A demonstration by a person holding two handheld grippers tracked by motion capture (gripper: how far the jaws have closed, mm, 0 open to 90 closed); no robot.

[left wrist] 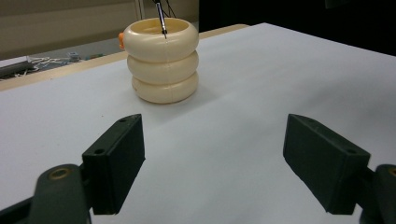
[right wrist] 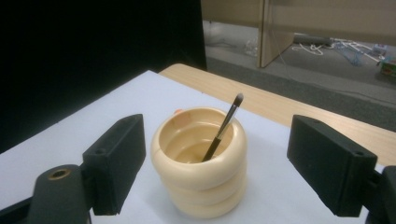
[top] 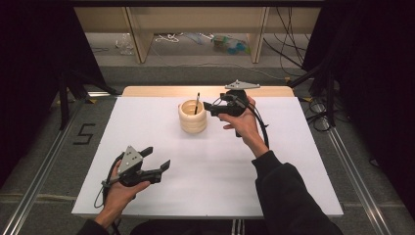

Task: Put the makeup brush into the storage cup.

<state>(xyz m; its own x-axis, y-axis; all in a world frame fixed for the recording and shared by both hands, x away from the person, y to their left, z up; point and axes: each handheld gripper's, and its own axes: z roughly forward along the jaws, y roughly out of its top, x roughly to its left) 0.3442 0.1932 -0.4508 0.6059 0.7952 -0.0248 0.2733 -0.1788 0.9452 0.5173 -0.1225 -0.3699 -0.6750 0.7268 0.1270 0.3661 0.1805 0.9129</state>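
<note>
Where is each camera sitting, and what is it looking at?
High view: sits above the person's side, looking forward and down on the white table; both forearms, hands, left tool and right tool show.
Left gripper view: rides the left tool, low over the table, facing the cream ringed holder; its two black jaws stand open.
Right gripper view: rides the right tool, looking down into the holder at the makeup brush; jaws open.
All three share the holder and brush.
</note>
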